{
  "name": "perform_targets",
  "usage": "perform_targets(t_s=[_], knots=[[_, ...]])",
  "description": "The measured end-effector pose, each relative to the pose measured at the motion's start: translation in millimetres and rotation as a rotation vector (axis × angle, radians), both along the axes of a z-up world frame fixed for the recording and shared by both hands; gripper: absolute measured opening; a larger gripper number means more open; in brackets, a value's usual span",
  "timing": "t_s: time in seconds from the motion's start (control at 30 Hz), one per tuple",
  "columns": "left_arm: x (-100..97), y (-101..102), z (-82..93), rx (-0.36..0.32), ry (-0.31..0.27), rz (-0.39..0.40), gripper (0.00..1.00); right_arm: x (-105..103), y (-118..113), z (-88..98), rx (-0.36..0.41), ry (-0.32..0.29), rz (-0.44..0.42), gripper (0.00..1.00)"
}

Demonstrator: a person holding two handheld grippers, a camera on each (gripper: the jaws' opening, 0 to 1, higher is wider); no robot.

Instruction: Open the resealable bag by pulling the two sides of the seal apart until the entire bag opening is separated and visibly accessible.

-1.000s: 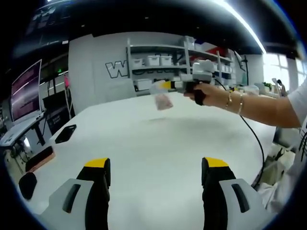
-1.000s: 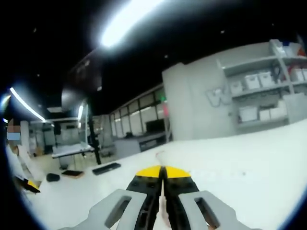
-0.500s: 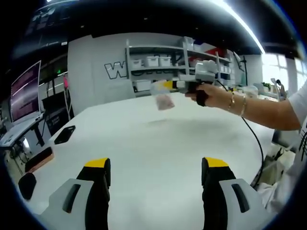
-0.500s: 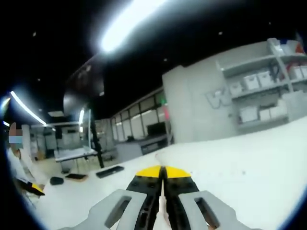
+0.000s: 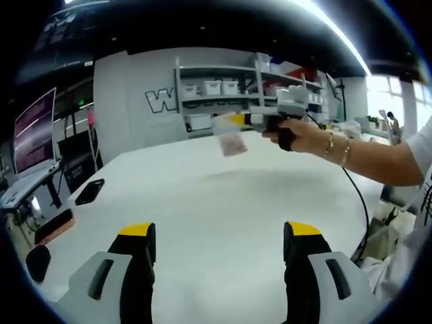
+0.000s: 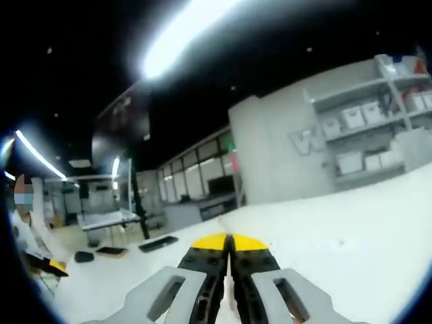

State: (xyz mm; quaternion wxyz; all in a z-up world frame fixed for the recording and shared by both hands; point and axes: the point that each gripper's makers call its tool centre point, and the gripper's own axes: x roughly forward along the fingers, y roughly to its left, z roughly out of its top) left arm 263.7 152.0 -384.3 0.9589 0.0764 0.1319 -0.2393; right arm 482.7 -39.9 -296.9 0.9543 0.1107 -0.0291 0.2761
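Observation:
A small clear resealable bag (image 5: 227, 135) with pinkish contents hangs in the air above the white table (image 5: 223, 202), held by its top edge in my right gripper (image 5: 233, 120), which a hand (image 5: 297, 135) carries in from the right. In the right gripper view the yellow-tipped jaws of my right gripper (image 6: 228, 244) are pressed together, with a thin clear strip of the bag (image 6: 227, 283) caught between them. My left gripper (image 5: 219, 236) stands low over the near table, wide open, nothing between its fingers, well short of the bag.
A black phone (image 5: 88, 192) and other dark items (image 5: 55, 225) lie at the table's left edge. Shelves with white bins (image 5: 223, 88) stand behind the table. A cable (image 5: 358, 196) trails from the right gripper. A monitor (image 5: 34, 131) stands at far left.
The right gripper with the bag has drifted slightly up and away. The left gripper holds its open pose; its view has barely shifted.

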Motion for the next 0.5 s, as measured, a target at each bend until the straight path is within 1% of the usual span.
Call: perform_targets(t_s=[0.23,0.3,0.5], knots=[[-0.4,-4,0.7,0.003,-0.002,-0.007,0.77,-8,-1,-1.3,0.008,-0.003,0.010,0.00],[-0.4,-4,1.0,0.003,-0.003,-0.007,0.77,-15,3,-2.2,0.007,-0.005,0.014,0.00],[-1.1,-7,-0.2,0.002,-0.001,-0.014,0.77,-25,6,-3.7,0.006,-0.006,0.023,0.00]])
